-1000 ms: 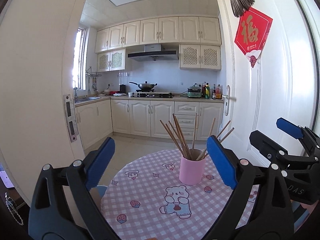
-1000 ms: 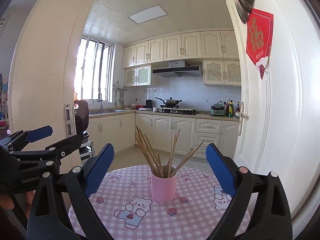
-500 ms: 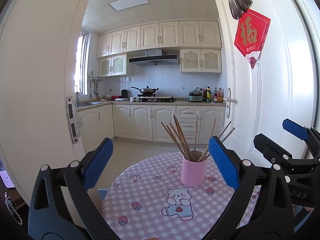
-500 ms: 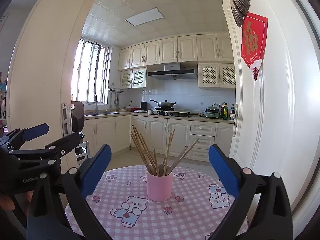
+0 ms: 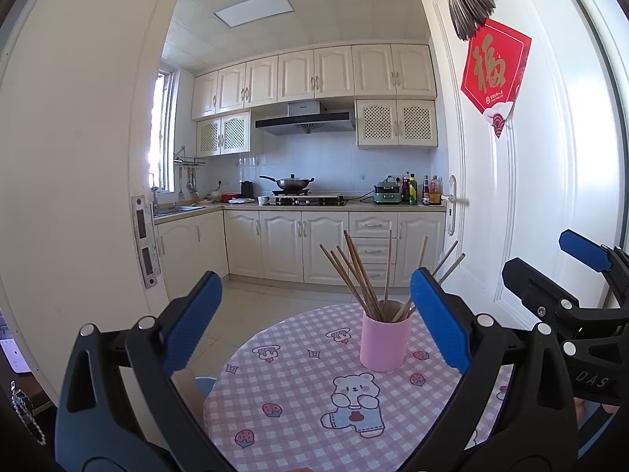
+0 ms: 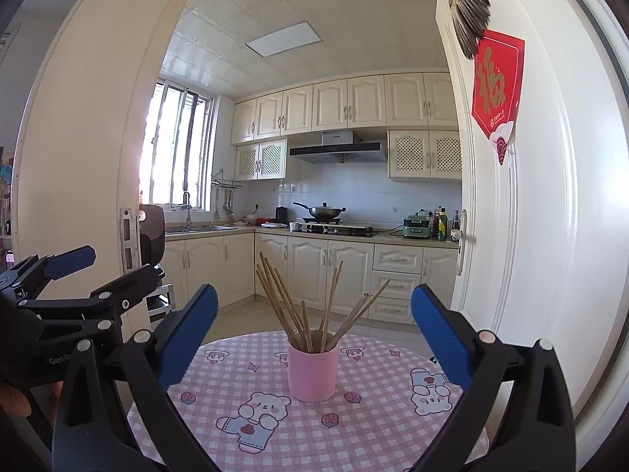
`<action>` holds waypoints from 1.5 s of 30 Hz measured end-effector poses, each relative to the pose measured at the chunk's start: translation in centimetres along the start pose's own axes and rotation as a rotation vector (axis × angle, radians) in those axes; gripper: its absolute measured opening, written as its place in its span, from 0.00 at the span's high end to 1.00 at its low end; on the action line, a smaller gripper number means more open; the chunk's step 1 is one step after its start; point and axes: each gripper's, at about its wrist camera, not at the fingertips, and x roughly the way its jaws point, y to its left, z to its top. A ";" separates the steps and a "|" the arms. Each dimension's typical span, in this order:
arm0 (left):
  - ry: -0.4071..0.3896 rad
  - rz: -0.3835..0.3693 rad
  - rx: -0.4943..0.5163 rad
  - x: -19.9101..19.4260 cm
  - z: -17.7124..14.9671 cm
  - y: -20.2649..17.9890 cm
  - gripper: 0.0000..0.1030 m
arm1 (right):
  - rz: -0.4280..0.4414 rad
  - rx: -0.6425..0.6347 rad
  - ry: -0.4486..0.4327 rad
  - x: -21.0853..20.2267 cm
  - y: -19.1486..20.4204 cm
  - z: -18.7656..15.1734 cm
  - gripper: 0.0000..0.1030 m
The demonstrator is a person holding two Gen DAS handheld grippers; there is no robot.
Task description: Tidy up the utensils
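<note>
One pink cup (image 6: pixel 313 373) of about ten chopsticks (image 6: pixel 310 310) — two grippers, left (image 5: pixel 314 320) and right (image 6: pixel 314 328), both spread wide, empty.

Cream panelled wooden kitchen cabinets (image 6: pixel 314 271) line the far walls under a flat rectangular ceiling light (image 6: pixel 283 43); a barred sunlit window (image 6: pixel 177 149) glows left.

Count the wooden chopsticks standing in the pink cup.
About 9, though overlap may hide some. All stand in the pink cylindrical cup on the pink checked tablecloth: roughly five wooden chopsticks fan left, two rise near the middle, two lean right.
</note>
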 end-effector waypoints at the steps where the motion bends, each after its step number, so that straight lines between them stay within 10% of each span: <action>1: 0.000 -0.002 -0.001 0.0 0.0 0.0 0.08 | 0.000 -0.001 -0.001 0.0 0.0 0.0 0.08; 45: -0.030 0.007 -0.001 -0.2 -0.1 0.2 0.08 | 0.012 -0.008 0.004 0.1 0.2 0.2 0.08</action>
